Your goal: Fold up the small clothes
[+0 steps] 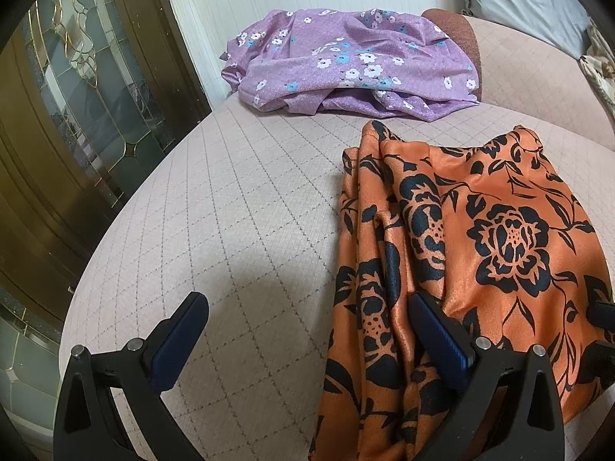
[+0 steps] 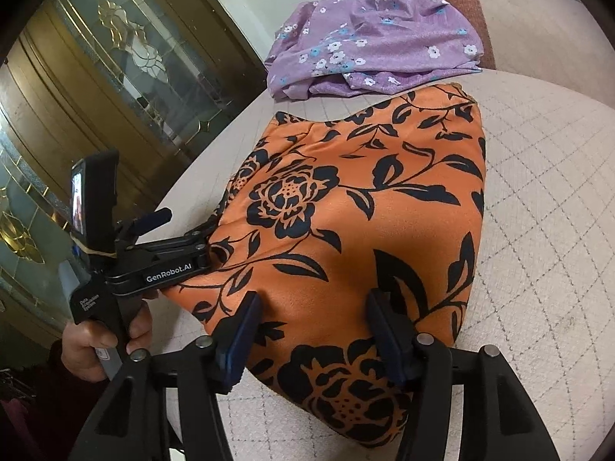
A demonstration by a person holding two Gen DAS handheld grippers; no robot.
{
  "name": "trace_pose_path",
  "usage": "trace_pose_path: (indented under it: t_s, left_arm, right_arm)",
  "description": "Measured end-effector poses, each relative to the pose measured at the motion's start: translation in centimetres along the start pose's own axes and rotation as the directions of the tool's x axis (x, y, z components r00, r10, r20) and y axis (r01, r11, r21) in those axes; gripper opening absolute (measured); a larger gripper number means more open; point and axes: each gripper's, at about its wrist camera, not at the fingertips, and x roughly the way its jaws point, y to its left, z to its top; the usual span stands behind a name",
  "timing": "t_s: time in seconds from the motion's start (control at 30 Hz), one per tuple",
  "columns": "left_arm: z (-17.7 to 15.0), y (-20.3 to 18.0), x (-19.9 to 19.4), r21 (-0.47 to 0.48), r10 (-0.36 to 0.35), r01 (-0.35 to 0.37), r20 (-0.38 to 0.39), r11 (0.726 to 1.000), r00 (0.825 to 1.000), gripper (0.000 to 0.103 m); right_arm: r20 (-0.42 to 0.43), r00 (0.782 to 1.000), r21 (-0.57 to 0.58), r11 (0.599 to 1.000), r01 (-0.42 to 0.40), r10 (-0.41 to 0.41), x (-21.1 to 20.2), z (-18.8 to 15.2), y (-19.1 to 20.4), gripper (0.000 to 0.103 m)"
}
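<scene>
Orange floral garment [image 2: 346,230] lying folded on quilted cushion [image 1: 238,207], purple garment [image 1: 346,61] bunched behind. Left gripper [image 1: 307,330] fingers standing wide apart, holding nothing. Right gripper [image 2: 313,330] fingers apart, straddling orange fabric's near edge.

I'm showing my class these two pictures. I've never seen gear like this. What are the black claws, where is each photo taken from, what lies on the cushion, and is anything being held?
No robot here: a person holds a hand-held two-finger gripper in each hand, each with a camera looking along its fingers. One picture comes from the left gripper, the other from the right gripper. The right view also shows the left tool and the hand gripping it. On the quilted cushion lie an orange garment with black flowers, folded, and behind it a crumpled purple flowered garment. Both grippers stand open; the right straddles the orange cloth's near edge without pinching it. Nothing is held.
</scene>
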Motion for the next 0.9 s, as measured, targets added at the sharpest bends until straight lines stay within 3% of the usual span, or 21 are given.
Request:
trace_pose_path:
  t_s: [0.3, 0.53, 0.7, 0.9]
  left_arm:
    - [0.1, 0.0, 0.0, 0.005, -0.004, 0.004, -0.003, 1.000, 1.000, 0.103]
    - [0.2, -0.1, 0.1, 0.007, -0.001, 0.001, -0.005, 1.000, 1.000, 0.103]
    - [0.3, -0.1, 0.0, 0.012, 0.000, 0.000, -0.006, 1.000, 1.000, 0.103]
    - [1.1, 1.8, -1.5, -0.038, -0.025, 0.027, 0.055, 0.999, 0.998, 0.103]
  right_arm:
    - [-0.015, 0.999, 0.040, 0.998, -0.049, 0.049, -0.2, 0.5, -0.7, 0.061]
    - [-0.020, 0.991, 0.135, 0.983, -0.126, 0.129, -0.6, 0.9, -1.9, 0.061]
    - [-0.020, 0.991, 0.141, 0.981, -0.132, 0.136, -0.7, 0.9, -1.9, 0.061]
    - [0.069, 0.992, 0.106, 0.988, -0.109, 0.102, -3.0, 1.3, -1.8, 0.060]
